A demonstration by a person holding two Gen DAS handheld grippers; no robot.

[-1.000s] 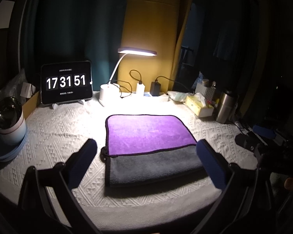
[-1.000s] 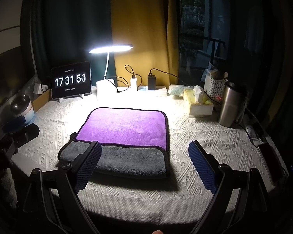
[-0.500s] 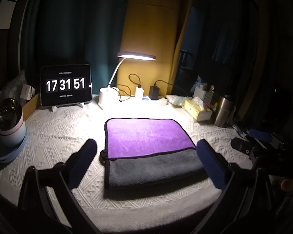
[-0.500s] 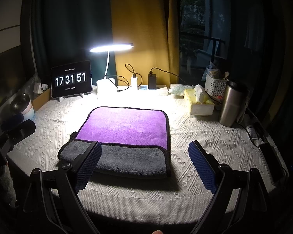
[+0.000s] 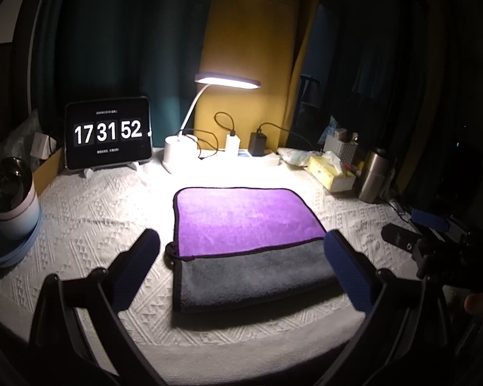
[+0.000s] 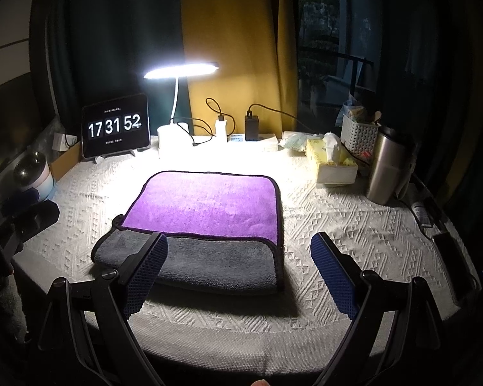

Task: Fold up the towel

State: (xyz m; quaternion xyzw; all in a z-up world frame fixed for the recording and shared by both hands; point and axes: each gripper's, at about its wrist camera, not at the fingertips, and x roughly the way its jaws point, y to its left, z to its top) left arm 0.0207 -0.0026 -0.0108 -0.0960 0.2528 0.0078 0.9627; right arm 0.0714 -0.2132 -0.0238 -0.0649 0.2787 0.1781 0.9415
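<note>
A towel (image 5: 244,222) lies folded flat on the white patterned tablecloth (image 5: 90,222), purple on top with a grey strip along its near edge; it also shows in the right wrist view (image 6: 206,206). My left gripper (image 5: 241,251) is open and empty, held above the near edge of the table with the towel between its blue pads. My right gripper (image 6: 238,257) is open and empty, over the towel's near right part. Each gripper appears at the edge of the other's view: the right one (image 5: 431,238), the left one (image 6: 25,218).
At the back stand a tablet clock (image 5: 108,136), a lit desk lamp (image 5: 180,151), chargers with cables (image 5: 257,143), a tissue box (image 6: 333,164), a white basket (image 6: 359,135) and a steel tumbler (image 6: 386,167). A round white device (image 5: 11,202) sits far left. A phone (image 6: 454,257) lies far right.
Both grippers have drifted slightly, staying open and back from the towel. The towel has not moved. The clock went from 17:31:51 to 17:31:52.
</note>
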